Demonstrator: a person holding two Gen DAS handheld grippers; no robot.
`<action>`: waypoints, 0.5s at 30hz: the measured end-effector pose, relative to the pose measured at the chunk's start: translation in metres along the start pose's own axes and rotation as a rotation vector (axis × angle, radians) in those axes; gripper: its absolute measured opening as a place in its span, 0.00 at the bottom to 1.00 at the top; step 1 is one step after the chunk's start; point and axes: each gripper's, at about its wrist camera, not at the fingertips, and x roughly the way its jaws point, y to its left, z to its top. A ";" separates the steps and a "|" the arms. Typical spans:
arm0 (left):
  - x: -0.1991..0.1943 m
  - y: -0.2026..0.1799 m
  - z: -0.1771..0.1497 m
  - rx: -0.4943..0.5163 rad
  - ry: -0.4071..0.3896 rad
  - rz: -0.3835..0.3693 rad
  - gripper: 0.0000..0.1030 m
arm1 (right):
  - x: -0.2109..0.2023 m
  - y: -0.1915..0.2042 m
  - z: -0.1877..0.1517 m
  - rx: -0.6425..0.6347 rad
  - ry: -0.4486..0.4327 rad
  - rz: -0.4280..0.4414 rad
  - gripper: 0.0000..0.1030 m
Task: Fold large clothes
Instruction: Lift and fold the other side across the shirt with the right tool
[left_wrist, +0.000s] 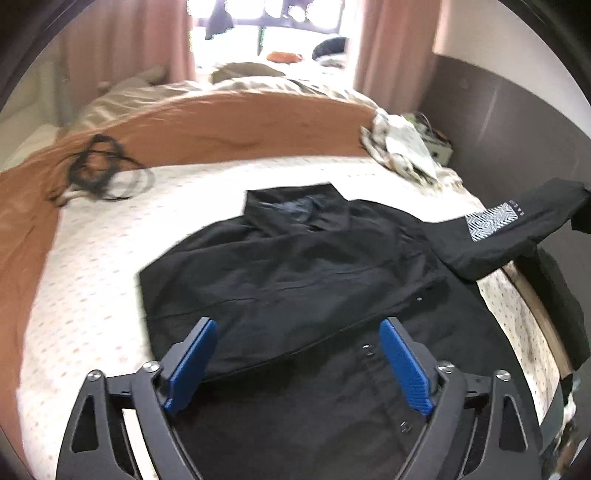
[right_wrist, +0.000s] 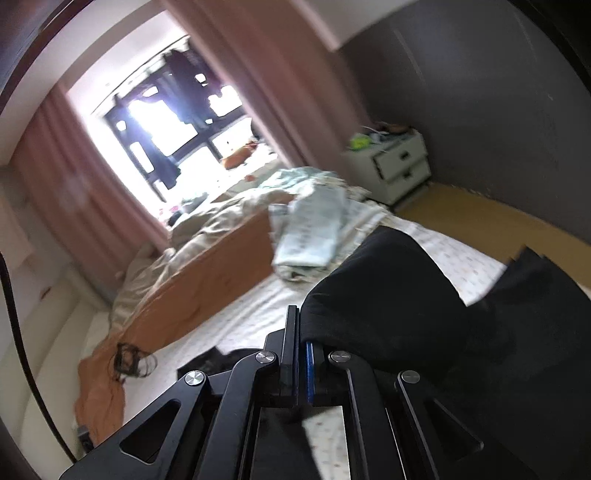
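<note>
In the left wrist view the left gripper (left_wrist: 297, 354) hangs above the black jacket (left_wrist: 295, 266) with its jaws spread wide and nothing between the blue pads (left_wrist: 406, 365); the jacket lies across the pale dotted sheet of the bed (left_wrist: 92, 266), collar toward twelve o'clock, one side already laid over the body. At two o'clock a sleeve (left_wrist: 517, 225) with a white patterned patch is lifted off the sheet and stretched toward the frame's edge, so the fold in hand looks like this sleeve going across the chest. A coil of black cord (left_wrist: 99, 170) sits at ten o'clock on the orange blanket (left_wrist: 221, 122), well apart from the work. In the right wrist view the right gripper (right_wrist: 301, 343) is closed tight on black cloth, the sleeve bulging up from the pinch toward two o'clock, with a rumpled light bundle (right_wrist: 310, 236) near the blanket at twelve o'clock. To do this well, I would carry the sleeve over in one level sweep toward the collar line, keeping it taut so the cuff does not curl under, and bring the empty left tongs down onto the shoulder seam to pin the body while the cloth settles. Letting go too high risks a twisted, lumpy fold.
</note>
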 end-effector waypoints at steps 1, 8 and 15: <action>-0.011 0.012 -0.002 -0.022 -0.014 0.007 0.92 | 0.000 0.009 0.001 -0.012 0.000 0.003 0.04; -0.053 0.074 -0.017 -0.121 -0.066 0.044 1.00 | 0.010 0.089 -0.004 -0.111 0.017 0.034 0.04; -0.086 0.128 -0.042 -0.167 -0.100 0.075 1.00 | 0.033 0.156 -0.029 -0.189 0.051 0.059 0.04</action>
